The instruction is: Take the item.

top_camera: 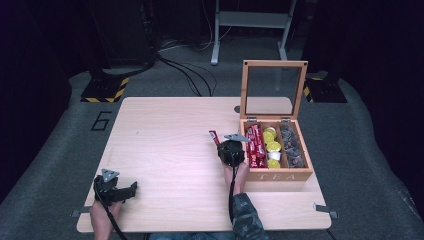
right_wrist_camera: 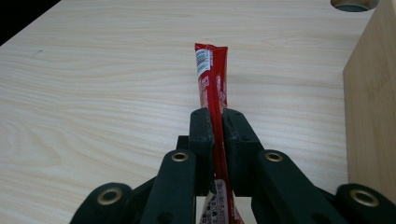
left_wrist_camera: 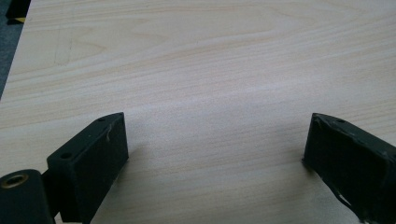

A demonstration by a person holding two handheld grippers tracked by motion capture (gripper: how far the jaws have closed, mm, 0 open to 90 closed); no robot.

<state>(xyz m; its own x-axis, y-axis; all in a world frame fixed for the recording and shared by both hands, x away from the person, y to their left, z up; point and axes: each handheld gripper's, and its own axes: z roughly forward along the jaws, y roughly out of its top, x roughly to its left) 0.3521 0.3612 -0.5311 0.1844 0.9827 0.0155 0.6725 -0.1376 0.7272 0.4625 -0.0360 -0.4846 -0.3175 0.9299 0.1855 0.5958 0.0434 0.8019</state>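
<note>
Sachet (red) lengthwise in right hand-held gripper

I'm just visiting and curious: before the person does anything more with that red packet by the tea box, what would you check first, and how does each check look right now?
1. Grip on the red stick packet: ok, the right gripper has its jaws shut on it.
2. Tea box lid raised: ok, the glass lid stands upright.
3. Room in the red-packet compartment: cannot tell, it already looks well filled.
4. Left gripper out of the way: ok, open and low over bare table near the front left corner.
5. Which way the packet is travelling, in or out of the box: cannot tell.
</note>
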